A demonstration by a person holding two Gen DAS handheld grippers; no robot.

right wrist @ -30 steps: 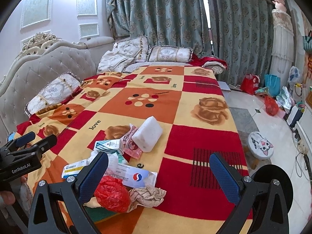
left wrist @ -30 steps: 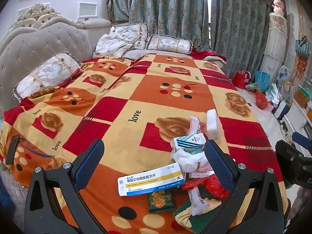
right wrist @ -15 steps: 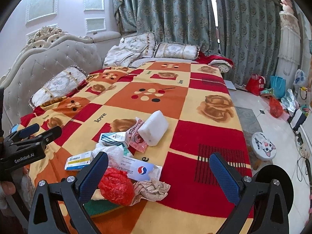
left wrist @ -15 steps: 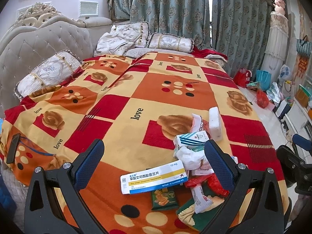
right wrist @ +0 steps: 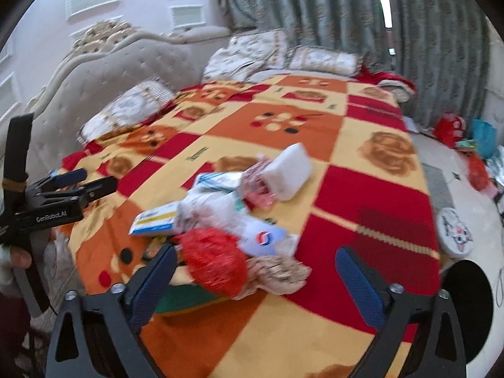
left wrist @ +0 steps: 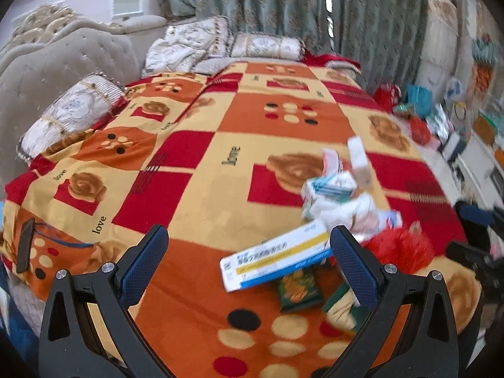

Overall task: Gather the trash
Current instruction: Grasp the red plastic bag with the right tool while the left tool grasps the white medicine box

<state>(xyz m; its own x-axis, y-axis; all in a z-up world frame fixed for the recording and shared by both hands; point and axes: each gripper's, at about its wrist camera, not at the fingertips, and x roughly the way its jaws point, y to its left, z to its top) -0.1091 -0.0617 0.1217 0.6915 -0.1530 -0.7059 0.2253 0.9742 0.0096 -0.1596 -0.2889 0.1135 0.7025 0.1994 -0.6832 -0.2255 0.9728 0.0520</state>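
Note:
A pile of trash lies on the patterned blanket [left wrist: 201,189] near the bed's front edge. It holds a white-blue-yellow medicine box [left wrist: 277,258], a crumpled red bag [right wrist: 214,261], crumpled paper [right wrist: 277,272], a white plastic bag [right wrist: 214,211] and a white foam block [right wrist: 289,173]. My left gripper [left wrist: 249,245] is open just in front of the medicine box, its pads clear of it. My right gripper [right wrist: 256,261] hangs over the red bag and the crumpled paper. Its jaws are closing with both between them, and the pads touch neither.
A tufted headboard [left wrist: 63,60] and pillows [left wrist: 267,45] line the bed's left and far sides. A dark phone [left wrist: 25,245] lies at the blanket's left edge. On the floor to the right stand bags [right wrist: 450,126] and a round cat-face stool [right wrist: 456,230].
Both grippers have sunk and moved closer to the trash pile, which looks larger now. The right gripper's fingers stand a little nearer together than before.

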